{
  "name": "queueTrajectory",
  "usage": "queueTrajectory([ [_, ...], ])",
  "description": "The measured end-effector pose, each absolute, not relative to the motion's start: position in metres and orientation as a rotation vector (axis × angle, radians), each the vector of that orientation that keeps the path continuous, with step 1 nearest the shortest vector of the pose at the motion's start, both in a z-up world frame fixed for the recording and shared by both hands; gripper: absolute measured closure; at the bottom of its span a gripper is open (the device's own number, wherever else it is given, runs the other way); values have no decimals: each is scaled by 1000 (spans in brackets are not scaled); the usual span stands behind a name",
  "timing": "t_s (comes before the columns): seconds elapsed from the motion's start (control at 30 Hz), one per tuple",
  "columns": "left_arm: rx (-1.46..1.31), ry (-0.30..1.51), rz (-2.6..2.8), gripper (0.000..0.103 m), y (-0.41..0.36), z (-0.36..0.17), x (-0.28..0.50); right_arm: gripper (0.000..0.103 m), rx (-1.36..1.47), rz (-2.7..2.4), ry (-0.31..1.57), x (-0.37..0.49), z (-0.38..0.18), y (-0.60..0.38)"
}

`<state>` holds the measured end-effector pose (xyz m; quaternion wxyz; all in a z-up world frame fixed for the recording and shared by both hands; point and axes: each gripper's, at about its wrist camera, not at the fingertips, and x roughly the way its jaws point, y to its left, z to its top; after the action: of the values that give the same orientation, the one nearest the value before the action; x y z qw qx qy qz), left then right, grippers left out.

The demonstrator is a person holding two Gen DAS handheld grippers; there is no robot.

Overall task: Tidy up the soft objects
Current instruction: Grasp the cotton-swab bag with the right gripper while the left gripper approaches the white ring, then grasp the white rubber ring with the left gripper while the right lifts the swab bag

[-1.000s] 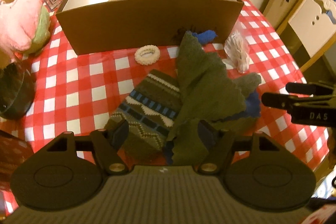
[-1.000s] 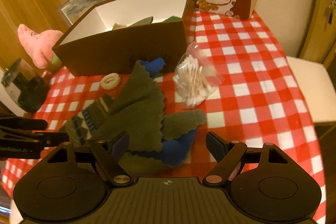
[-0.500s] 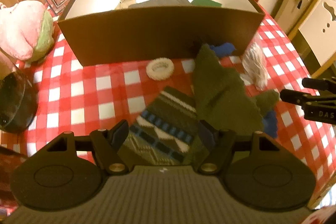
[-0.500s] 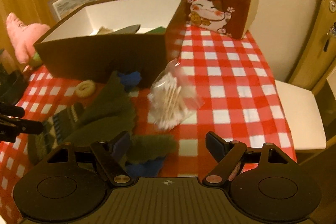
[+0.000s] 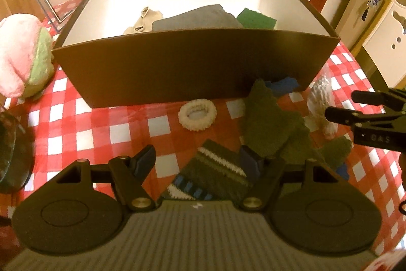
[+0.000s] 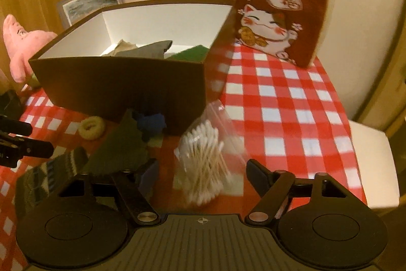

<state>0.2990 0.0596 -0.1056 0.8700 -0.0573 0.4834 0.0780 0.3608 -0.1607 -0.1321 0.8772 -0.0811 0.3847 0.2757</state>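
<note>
Brown box [image 5: 192, 67], open-topped, toward the far edge of the checked surface [image 5: 63, 128]; grey, beige and green cloths already lie inside. Against its near wall lies an olive cloth [image 5: 269, 128], with the patterned knit sock [image 5: 215, 174] toward the near edge. A bag of cotton swabs [image 6: 203, 164] lies at the box's right corner; a cream ring [image 5: 197, 114] sits left of the cloth. Left tool [image 5: 198, 161]: spread wide, empty, straddling the sock. Right tool [image 6: 203, 172]: spread wide, empty, seemingly around the blurred swab bag. To grasp well, lower until both fingers flank the sock's bulk, then close, avoiding the overlapping cloth.
</note>
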Motion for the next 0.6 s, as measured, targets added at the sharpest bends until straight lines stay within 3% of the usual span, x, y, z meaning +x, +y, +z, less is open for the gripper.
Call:
queueTrajectory([
  [0.4,-103,988,133,33,66,-117,322,57,-255,574,813,382,-156,-142],
  [0.5,-97,984,130,33,67,-120,327,74,-251,567,809,384,-154,-145],
  [0.6,-92,981,131,34,68,-124,332,80,-229,551,803,385,-151,-152],
])
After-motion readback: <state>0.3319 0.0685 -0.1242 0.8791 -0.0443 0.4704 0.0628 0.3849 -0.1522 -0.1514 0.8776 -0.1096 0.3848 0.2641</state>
